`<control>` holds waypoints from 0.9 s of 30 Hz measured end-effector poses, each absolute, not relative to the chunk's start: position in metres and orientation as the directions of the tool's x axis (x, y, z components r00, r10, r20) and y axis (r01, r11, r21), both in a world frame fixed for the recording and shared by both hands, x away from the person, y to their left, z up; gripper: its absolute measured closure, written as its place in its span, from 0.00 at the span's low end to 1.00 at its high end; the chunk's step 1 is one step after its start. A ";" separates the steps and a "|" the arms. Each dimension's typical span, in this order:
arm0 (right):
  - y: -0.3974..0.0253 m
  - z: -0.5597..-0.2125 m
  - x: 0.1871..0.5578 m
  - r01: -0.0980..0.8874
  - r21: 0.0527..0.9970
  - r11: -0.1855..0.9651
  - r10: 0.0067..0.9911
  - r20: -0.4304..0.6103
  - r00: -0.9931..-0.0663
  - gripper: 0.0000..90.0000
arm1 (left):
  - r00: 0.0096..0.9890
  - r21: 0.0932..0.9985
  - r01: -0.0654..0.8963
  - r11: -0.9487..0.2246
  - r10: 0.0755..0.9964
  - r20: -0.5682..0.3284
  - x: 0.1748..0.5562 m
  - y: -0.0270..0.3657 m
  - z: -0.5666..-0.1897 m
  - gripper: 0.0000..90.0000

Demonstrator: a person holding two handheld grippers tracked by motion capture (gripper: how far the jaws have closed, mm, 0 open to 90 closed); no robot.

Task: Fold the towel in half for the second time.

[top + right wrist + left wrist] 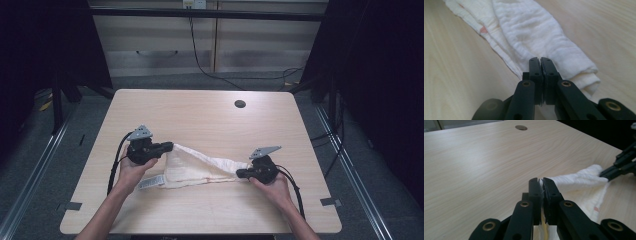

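A white cloth (200, 167) lies bunched lengthwise on the light wooden table (200, 115), stretched between the two grippers. My left gripper (170, 146) is at its left end, jaws shut with white fabric pinched between them (541, 180). From there the cloth (579, 180) runs off toward the right gripper (604, 173). My right gripper (240, 173) is at the cloth's narrow right end, jaws shut (540, 59) on a thin edge of it. The folded cloth (529, 32) extends away past the jaws, with a small pink mark on its lower layer.
A white label (151, 182) sticks out from the cloth's lower left corner. A round cable hole (240, 104) sits at the table's far side. Cabinets and cables (200, 55) stand beyond the table; metal rails run along both sides of the floor.
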State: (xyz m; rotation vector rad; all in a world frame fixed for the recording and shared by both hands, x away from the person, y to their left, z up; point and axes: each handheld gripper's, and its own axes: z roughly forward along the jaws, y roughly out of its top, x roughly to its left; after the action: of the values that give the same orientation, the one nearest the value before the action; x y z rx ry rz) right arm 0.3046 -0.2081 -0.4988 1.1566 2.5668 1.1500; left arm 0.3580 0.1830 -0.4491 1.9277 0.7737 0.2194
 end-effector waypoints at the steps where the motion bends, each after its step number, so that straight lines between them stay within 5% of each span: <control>1: -0.210 -0.499 0.307 0.601 0.679 0.421 0.690 0.191 -0.698 0.98 | 0.782 0.861 0.414 -0.294 0.599 -0.172 0.356 0.181 -0.449 0.95; 7: -0.213 -0.499 0.311 0.613 0.678 0.405 0.706 0.194 -0.681 0.98 | 0.815 0.863 0.343 -0.370 0.575 -0.078 0.336 0.171 -0.443 0.95; 27: -0.214 -0.500 0.311 0.623 0.677 0.393 0.710 0.208 -0.673 0.98 | 0.869 0.765 0.357 -0.536 0.490 -0.063 0.299 0.177 -0.482 0.95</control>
State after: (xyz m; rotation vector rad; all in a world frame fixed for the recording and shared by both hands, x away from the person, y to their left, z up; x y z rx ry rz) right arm 0.3109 -0.2145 -0.4999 1.2135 2.5239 1.1481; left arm 0.2990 0.1767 -0.4824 2.1914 0.6099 0.2007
